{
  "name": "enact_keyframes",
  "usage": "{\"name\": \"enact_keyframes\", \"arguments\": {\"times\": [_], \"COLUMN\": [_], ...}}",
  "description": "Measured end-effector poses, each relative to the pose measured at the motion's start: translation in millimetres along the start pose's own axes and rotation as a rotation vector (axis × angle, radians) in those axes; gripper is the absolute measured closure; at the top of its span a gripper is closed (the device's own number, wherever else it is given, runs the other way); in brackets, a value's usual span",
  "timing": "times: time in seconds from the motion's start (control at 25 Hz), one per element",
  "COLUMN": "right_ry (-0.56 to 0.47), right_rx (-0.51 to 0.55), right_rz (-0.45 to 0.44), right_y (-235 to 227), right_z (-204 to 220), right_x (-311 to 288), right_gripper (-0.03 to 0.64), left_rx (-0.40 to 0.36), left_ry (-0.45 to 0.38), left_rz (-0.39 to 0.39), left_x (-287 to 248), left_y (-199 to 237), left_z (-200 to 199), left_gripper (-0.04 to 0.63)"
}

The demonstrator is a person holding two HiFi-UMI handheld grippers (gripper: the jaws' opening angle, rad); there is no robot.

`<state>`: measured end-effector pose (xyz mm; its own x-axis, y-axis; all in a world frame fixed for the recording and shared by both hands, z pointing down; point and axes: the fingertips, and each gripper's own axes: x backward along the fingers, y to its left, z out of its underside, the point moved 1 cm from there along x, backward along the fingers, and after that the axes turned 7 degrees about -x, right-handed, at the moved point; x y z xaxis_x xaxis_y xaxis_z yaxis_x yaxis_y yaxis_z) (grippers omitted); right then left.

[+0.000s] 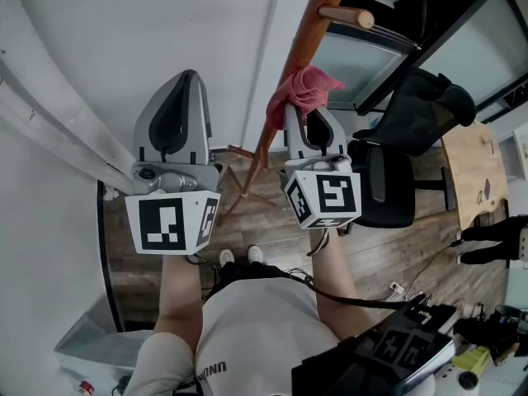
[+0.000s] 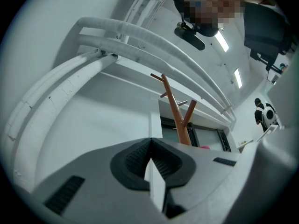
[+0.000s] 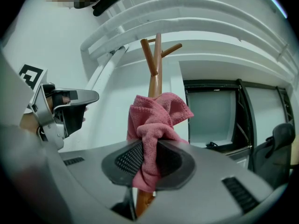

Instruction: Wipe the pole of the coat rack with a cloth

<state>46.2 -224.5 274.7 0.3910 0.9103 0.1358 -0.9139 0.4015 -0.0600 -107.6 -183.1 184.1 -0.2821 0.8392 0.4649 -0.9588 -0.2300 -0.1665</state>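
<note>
- Pink cloth (image 3: 156,120) bunched between the right gripper (image 3: 148,161) fingers, clamped tight.
- Cloth pressed against the brown coat rack pole (image 3: 156,78).
- Left gripper (image 2: 150,164) fingers together, nothing between, well apart from the pole.

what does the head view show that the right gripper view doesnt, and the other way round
Only the head view: the wood floor, the rack's splayed feet and the person's shoes.
Only the right gripper view: the forked top pegs, and the right gripper with its pads clamped on the tail of the pink cloth.
Both: that cloth bunched against the pole, and the left gripper held clear of the pole.
</note>
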Motion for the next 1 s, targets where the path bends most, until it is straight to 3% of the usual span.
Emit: {"name": "enact_keyframes", "arguments": {"times": [1.0], "right_ry": [0.095], "right_rx": [0.019], "right_rz": [0.007], "right_y": [4], "right_z": [40], "right_x": [4], "right_gripper": [0.543], "left_rx": [0.028], "left_ry": [0.055], "left_rz": [0.010], "left_x": [11], "left_y": [-5], "left_z": [20], "left_gripper": [0.581]}}
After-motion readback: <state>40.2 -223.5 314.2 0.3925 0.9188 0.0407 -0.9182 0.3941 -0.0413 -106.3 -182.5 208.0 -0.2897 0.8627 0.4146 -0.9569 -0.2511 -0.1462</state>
